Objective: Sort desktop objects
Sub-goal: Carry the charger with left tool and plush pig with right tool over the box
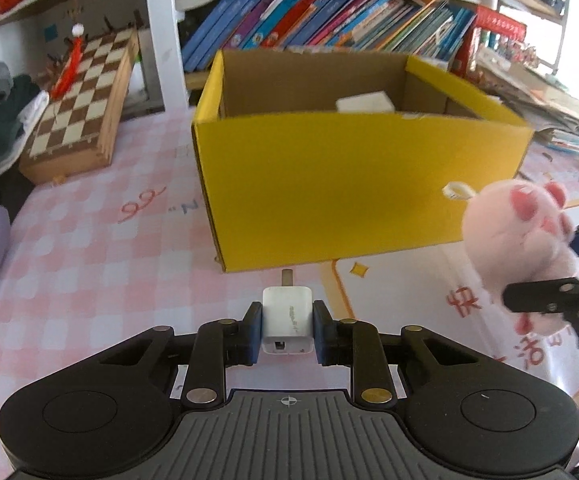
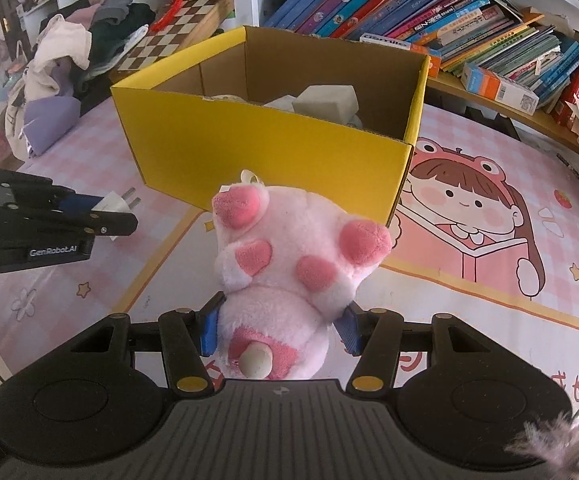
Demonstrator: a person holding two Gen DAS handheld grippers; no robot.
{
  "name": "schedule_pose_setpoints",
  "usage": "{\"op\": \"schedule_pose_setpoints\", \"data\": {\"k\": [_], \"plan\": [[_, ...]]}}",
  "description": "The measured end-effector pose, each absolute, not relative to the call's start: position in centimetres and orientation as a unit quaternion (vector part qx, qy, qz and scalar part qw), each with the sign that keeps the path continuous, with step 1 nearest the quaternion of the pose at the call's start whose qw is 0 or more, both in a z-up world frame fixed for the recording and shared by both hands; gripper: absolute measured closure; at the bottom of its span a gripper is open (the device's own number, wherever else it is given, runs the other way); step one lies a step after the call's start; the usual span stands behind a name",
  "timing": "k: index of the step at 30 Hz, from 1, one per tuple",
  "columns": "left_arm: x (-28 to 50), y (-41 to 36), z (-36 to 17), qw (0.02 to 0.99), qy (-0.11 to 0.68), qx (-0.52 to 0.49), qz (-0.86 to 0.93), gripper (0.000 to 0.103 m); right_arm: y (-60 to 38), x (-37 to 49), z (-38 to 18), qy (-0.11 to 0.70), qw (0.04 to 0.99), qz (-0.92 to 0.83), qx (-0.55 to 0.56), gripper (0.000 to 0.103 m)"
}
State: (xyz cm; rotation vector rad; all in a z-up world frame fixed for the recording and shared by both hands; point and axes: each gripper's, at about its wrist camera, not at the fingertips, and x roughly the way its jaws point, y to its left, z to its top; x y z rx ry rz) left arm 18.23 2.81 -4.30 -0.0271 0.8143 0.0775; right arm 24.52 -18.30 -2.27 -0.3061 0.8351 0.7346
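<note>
Pink checked mat (image 1: 89,240), yellow box (image 1: 349,188) ahead. Your left gripper (image 1: 288,330) clamps a white charger (image 1: 288,320); right gripper (image 2: 281,330) squeezes a pink plush toy (image 2: 289,264), probably lifted.

The yellow box (image 1: 353,184) stands open-topped; its near wall blocks the way, with bare tablecloth (image 1: 89,264) left of it.

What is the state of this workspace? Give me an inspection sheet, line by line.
Surface: pink checked cartoon mat.
Job's things: open yellow cardboard box holding pale blocks; white plug-in charger; pink plush paw toy.
Clutter: wooden chessboard case, heap of clothes.
Grippers: left gripper jaws shut on the charger; right gripper jaws shut on the plush.
Cables: nothing seen.
Surroundings: shelf of colourful books behind the box.
</note>
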Motion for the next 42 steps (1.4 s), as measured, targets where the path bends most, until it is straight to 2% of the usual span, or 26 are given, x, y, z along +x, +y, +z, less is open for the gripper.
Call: {"op": "schedule_pose_setpoints", "data": {"k": [10,22,33,42], "plan": [[16.9,1.4,-0.7,0.938,0.345,0.003,0.021,0.079,-18.0,23.2,-0.5,0.364,0.840,0.377,-0.141,0.050],[16.0,1.1,2.5,0.954,0.299,0.005,0.012,0.079,-18.7,23.3,3.3,0.314,0.853,0.408,-0.079,0.050],[18.1,0.9,6.3,0.970,0.242,0.026,0.000,0.079,-18.3,26.7,8.1,0.250,0.877,0.406,-0.064,0.050],[21.0,1.8,7.3,0.972,0.231,0.038,0.013,0.079,-16.7,30.8,8.6,0.241,0.881,0.401,-0.074,0.049]]}}
